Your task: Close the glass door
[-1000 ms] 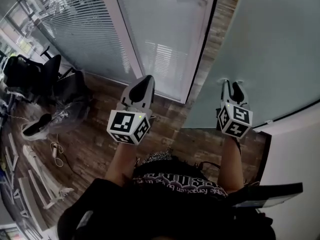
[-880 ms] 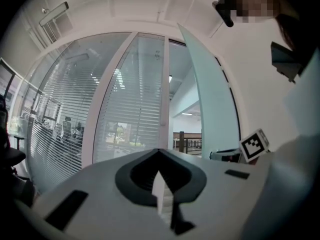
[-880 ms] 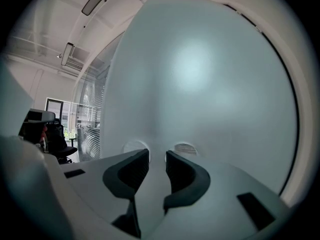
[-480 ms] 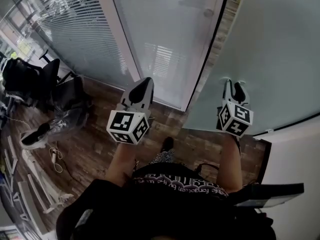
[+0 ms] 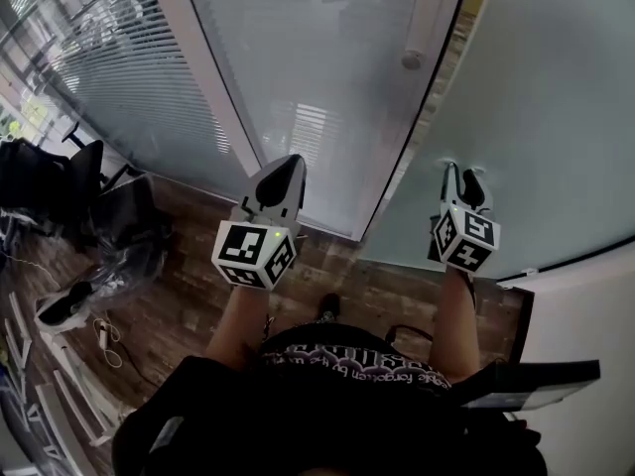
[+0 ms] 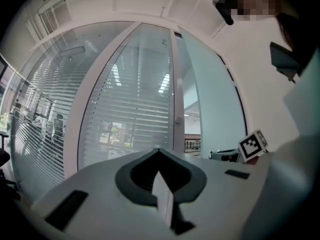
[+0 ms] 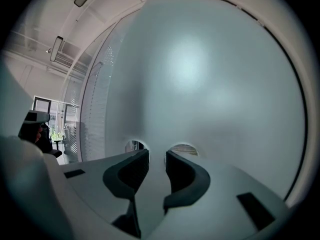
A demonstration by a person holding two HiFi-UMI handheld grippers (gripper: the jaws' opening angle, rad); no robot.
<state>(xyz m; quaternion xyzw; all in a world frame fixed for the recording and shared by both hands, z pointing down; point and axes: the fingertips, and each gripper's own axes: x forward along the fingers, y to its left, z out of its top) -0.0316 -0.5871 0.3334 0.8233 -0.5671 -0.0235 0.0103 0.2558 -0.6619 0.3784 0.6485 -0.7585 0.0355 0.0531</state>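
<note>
The frosted glass door [image 5: 541, 97] fills the right of the head view and nearly all of the right gripper view [image 7: 200, 74]. My right gripper [image 5: 463, 174] points level at it, tips against the glass [image 7: 157, 153], jaws open a little with nothing between them. My left gripper [image 5: 289, 163] is shut and empty, pointing at the white door frame [image 5: 392, 137] and the fixed glass panel with blinds [image 5: 298, 58]. In the left gripper view its tips [image 6: 159, 150] meet below the frame post [image 6: 173, 94]. A narrow gap [image 5: 448, 58] shows wooden floor between door edge and frame.
A round knob [image 5: 412, 59] sits on the frame. Black office chairs and bags [image 5: 60, 191] stand at the left, with cables and white strips on the wooden floor [image 5: 99, 333]. A white wall [image 5: 585, 315] borders the right. A black flat device [image 5: 526, 383] hangs by my right side.
Both grippers and the person have moved forward toward the frame. The door has swung with the right gripper, and the gap at its edge has narrowed.
</note>
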